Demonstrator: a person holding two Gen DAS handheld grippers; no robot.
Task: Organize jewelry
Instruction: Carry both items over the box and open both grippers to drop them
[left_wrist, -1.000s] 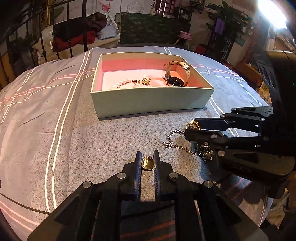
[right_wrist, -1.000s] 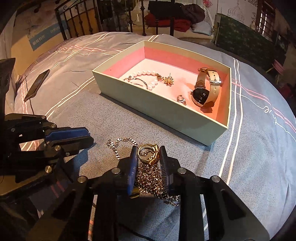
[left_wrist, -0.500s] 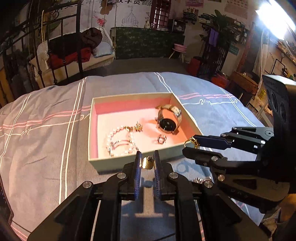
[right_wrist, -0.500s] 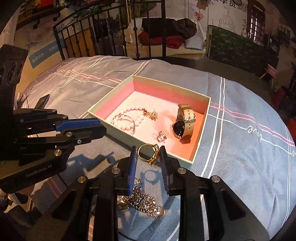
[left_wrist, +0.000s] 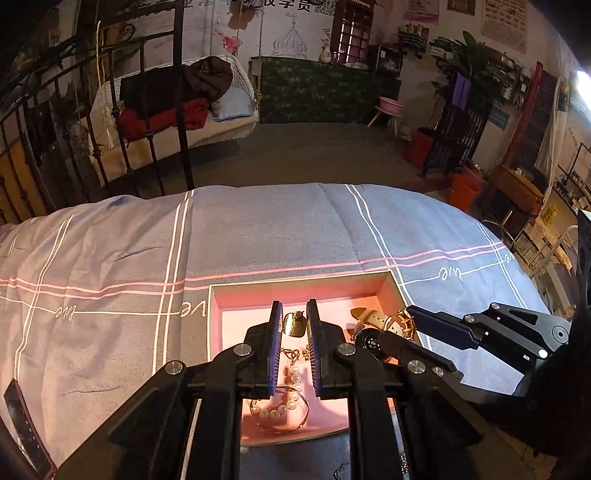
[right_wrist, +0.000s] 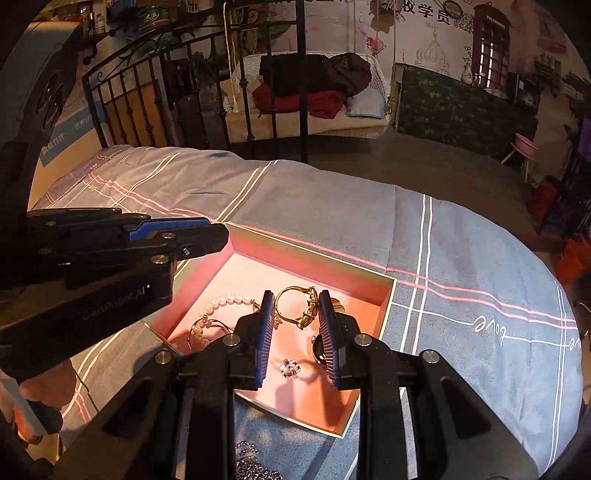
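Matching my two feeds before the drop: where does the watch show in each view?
Left wrist: watch, lower right of centre, behind the right tool.
Right wrist: watch, mostly hidden behind the right tool's right finger.
Shared landmark: pink-lined box.

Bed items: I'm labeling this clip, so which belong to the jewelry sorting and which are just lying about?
Job:
pink-lined box
gold ring in right gripper
gold pendant in left gripper
pearl bracelet
watch
small ring
silver chain

Lying about:
phone
clothes pile
pink stool
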